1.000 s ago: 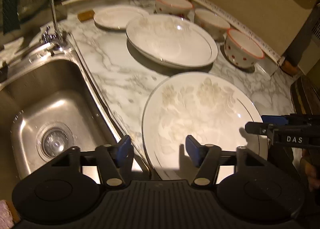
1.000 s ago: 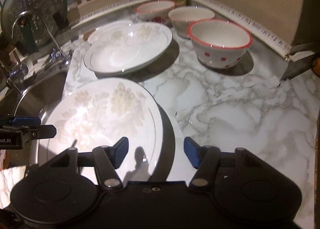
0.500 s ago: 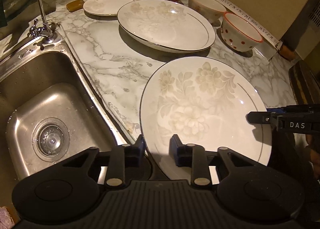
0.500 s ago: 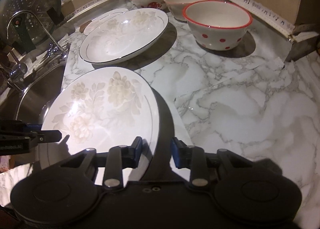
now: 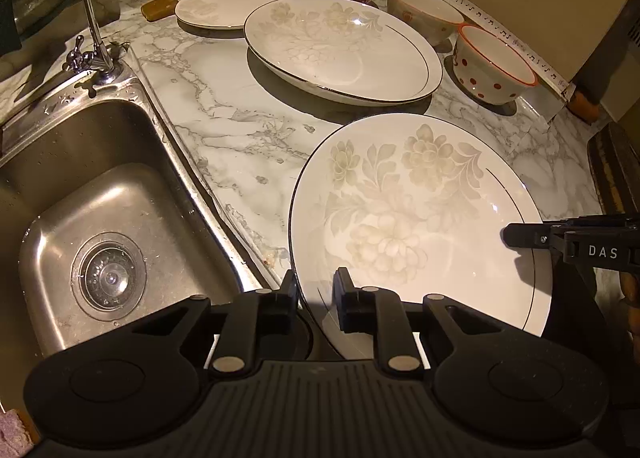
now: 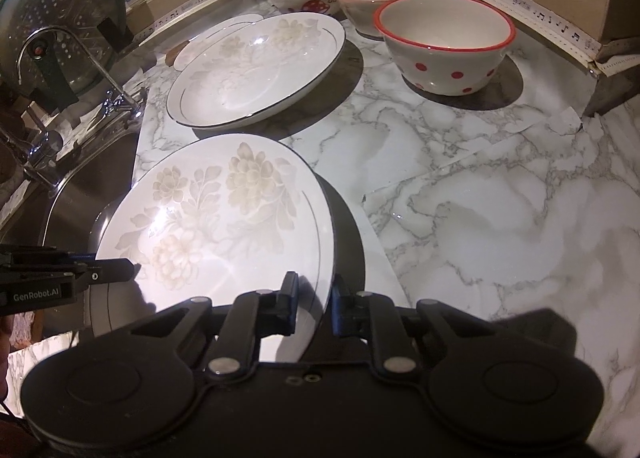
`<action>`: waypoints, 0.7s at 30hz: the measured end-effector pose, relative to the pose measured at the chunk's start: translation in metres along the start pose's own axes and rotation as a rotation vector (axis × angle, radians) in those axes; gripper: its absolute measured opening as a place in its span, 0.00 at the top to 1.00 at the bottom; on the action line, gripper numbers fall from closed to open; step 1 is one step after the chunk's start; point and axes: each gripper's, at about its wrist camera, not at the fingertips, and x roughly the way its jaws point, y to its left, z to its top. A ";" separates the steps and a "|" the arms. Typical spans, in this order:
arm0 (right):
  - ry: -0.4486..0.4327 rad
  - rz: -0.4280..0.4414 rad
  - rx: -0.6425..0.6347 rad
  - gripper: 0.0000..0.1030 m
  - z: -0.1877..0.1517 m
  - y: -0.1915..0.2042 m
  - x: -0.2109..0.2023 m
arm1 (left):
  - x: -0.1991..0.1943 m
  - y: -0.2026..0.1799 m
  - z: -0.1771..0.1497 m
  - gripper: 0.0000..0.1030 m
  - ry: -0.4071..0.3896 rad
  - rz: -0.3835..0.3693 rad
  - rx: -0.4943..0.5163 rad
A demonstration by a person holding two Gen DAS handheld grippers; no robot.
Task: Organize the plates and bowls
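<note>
Jaws: both pairs have just been closing and are now pinching the rim of the near floral plate [image 5: 416, 226]; left gripper [image 5: 316, 290] is gripping its sink-side edge, right gripper [image 6: 314, 296] the opposite edge.
Counter [image 6: 500, 210]: marble top is carrying everything; the plate is sitting near its front, beside the sink.
Sink [image 5: 112, 218]: basin is lying just beside the gripped plate.
Second floral plate [image 5: 340, 46]: is resting behind; likely the stacking target.
Small plate [image 5: 224, 4]: is lying farther back.
Dotted bowl [image 6: 444, 42]: is standing near the wall, two more bowls behind it.
Risk: glazed rim is looking slick; uneven lifting could be tilting the plate out of one pinch, dropping it toward the sink.
</note>
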 end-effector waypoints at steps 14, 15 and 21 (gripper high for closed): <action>-0.054 -0.006 -0.070 0.87 0.004 0.010 -0.015 | -0.011 -0.003 0.004 0.85 -0.041 0.057 -0.003; -0.061 -0.005 -0.073 0.87 0.005 0.010 -0.016 | -0.012 -0.003 0.004 0.85 -0.046 0.060 -0.004; -0.082 0.001 -0.090 0.87 0.008 0.014 -0.020 | -0.018 -0.002 0.008 0.85 -0.071 0.066 -0.009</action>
